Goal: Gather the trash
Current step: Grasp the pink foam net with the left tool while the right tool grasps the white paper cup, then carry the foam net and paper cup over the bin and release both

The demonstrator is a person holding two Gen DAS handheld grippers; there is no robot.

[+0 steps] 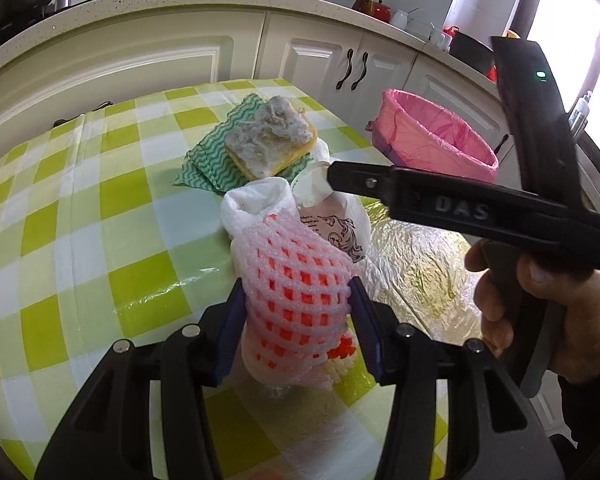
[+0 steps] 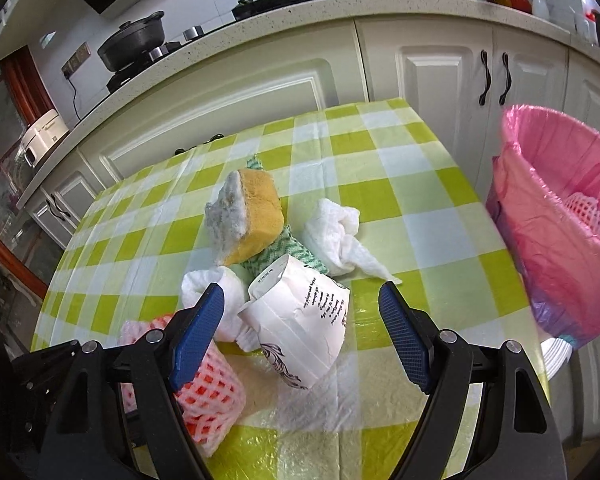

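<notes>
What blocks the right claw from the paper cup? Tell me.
Nothing visible. The right claw is open with the crushed paper cup lying directly between its fingers. The foam net sits off to the side in the left claw, not in the path.

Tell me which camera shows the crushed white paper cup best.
The right wrist view: the crushed white paper cup lies fully visible there. In the left wrist view the pink foam fruit net and right gripper hide much of it.
</notes>
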